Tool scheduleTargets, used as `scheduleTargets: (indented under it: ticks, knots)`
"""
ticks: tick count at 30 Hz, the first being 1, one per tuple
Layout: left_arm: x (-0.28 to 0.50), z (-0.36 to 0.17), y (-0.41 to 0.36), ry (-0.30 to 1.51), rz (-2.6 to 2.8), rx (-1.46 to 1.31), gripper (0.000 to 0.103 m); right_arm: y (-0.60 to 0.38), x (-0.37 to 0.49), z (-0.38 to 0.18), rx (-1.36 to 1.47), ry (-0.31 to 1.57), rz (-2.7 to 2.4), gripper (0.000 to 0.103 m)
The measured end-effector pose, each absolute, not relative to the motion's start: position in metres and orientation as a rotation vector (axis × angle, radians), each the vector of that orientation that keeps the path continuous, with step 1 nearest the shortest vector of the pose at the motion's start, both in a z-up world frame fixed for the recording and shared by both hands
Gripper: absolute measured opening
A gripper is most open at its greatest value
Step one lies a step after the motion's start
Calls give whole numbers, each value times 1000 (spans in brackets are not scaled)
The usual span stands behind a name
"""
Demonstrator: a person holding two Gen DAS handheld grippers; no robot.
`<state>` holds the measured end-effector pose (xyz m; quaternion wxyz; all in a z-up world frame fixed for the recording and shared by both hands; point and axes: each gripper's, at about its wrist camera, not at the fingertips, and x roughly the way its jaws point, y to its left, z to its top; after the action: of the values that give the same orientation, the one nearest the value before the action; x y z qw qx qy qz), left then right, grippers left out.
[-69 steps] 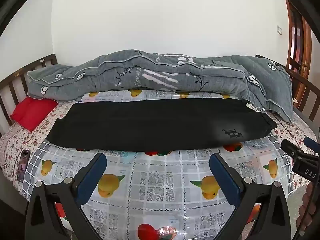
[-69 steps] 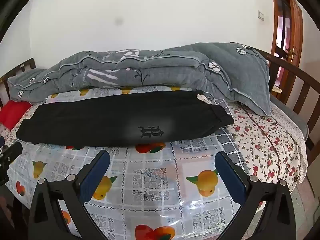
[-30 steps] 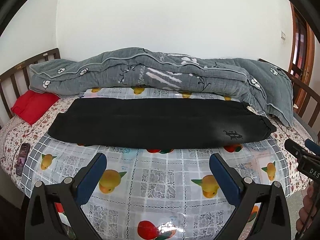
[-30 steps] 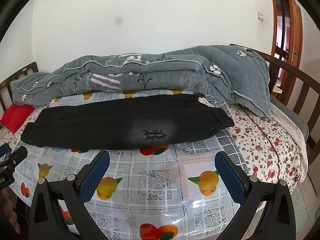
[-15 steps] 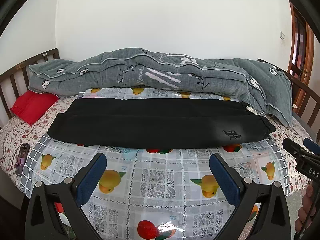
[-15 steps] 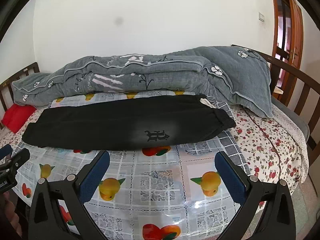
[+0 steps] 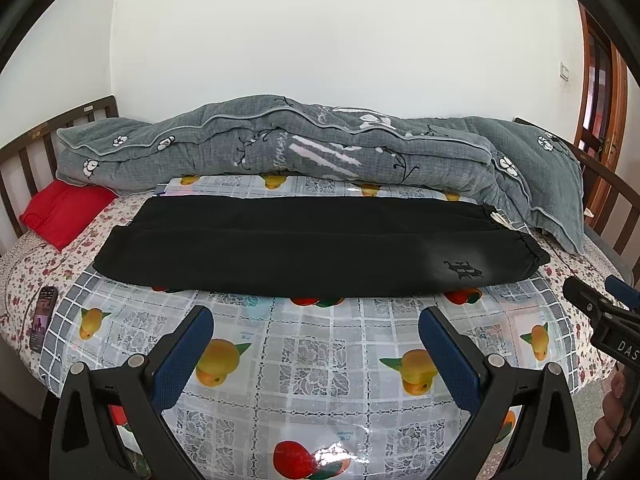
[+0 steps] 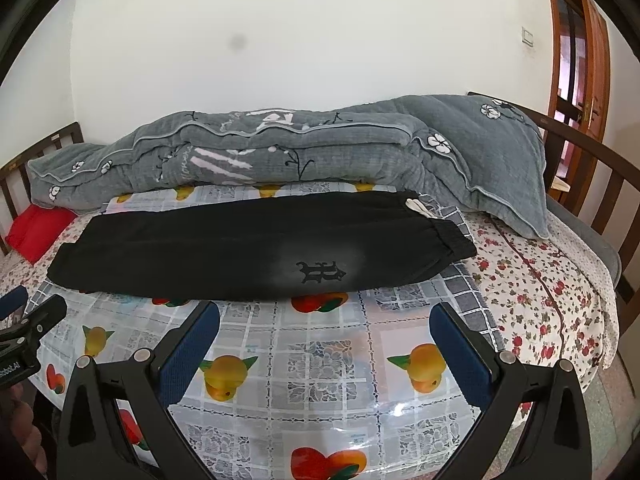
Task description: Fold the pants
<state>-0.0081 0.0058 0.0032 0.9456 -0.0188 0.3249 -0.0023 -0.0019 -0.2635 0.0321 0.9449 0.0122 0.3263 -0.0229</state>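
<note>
Both tools, left tool and right tool, hover spread and empty short of black pants; long axis runs crosswise, waistband nearer right tool.

We see black pants laid flat lengthwise across the middle of both frames, already folded leg over leg into one long band. Elastic waistband sits at right, cuffs at left. A dark gothic-style logo on a faded grey patch shows near the waistband, lower right of the garment. A white drawstring or tag pokes out at the waist's upper edge.
</note>
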Motion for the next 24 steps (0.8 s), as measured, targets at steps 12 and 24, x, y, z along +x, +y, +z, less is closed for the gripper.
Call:
scheduleTargets:
  ticks: [12,24]
  knots:
    - [-6,3,5,664,-3,-41,103,-264,-3,32,29,665,-53,103]
    - [7,-6,13,673,-15,-57,103,-262,9,23,22,664,-43,103]
